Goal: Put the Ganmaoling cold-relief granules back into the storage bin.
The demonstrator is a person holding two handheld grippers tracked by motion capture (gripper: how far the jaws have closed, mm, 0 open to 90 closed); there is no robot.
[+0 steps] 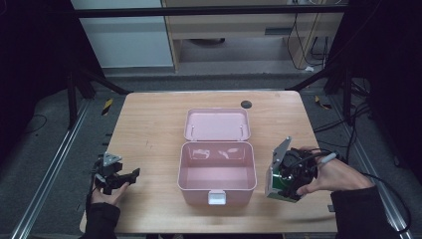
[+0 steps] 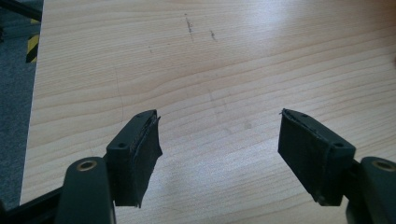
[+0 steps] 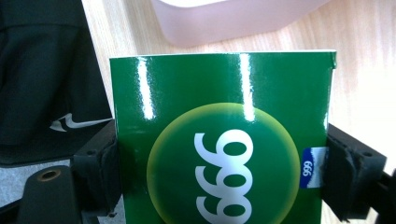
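An open pink plastic box (image 1: 217,172) with its lid (image 1: 217,124) folded back stands in the middle of the wooden table (image 1: 149,129); the box looks empty inside. To its right, my right gripper (image 1: 281,185) is shut on a small green carton (image 1: 274,189). In the right gripper view the green carton (image 3: 224,140) carries a yellow-green disc with white "999", and black pads (image 3: 348,175) press on both its sides, with the pink box (image 3: 233,18) just beyond. My left gripper (image 1: 130,175) rests at the table's front left, its jaws wide apart over bare wood (image 2: 219,126).
A small dark round spot (image 1: 246,104) sits near the table's far edge. Metal rails (image 1: 50,174) run along both sides of the table, with cables on the floor at the right. A dark sleeve (image 3: 42,79) shows in the right gripper view.
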